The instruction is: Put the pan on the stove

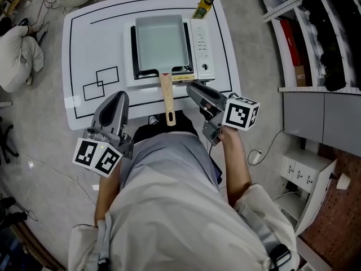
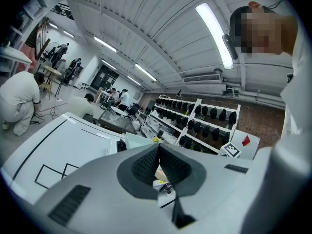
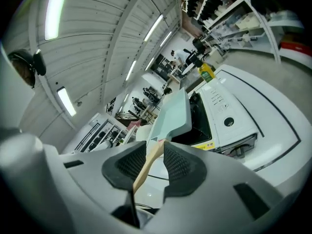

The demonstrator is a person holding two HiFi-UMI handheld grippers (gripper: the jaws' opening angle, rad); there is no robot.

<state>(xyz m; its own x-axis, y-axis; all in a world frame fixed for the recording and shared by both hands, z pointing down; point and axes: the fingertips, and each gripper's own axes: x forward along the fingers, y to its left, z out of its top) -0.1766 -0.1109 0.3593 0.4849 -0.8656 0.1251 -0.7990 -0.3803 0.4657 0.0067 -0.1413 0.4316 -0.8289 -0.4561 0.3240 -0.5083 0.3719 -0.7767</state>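
One half-open right claw (image 1: 190,88) hovers empty just beside the wooden handle (image 1: 167,97) of the pan (image 1: 161,41).

A white table (image 1: 79,49) marked with black outlines stands on a grey concrete floor (image 1: 34,168). Left of the table lies a white bundle (image 1: 17,58), and thin cables (image 1: 56,174) trail over the floor on that side. Right of the table runs a white rack of dark items (image 1: 333,33), with a grey cabinet (image 1: 321,114) nearer the camera, then a white socket block (image 1: 302,174) and a brown pegboard (image 1: 338,224). Over the table spans a ribbed white ceiling (image 2: 146,28) with long tube lights (image 2: 214,33). Beyond the table's far edge stand open shelves (image 2: 204,116) against a brown wall (image 2: 253,118), and people in white (image 2: 19,99) work further off.
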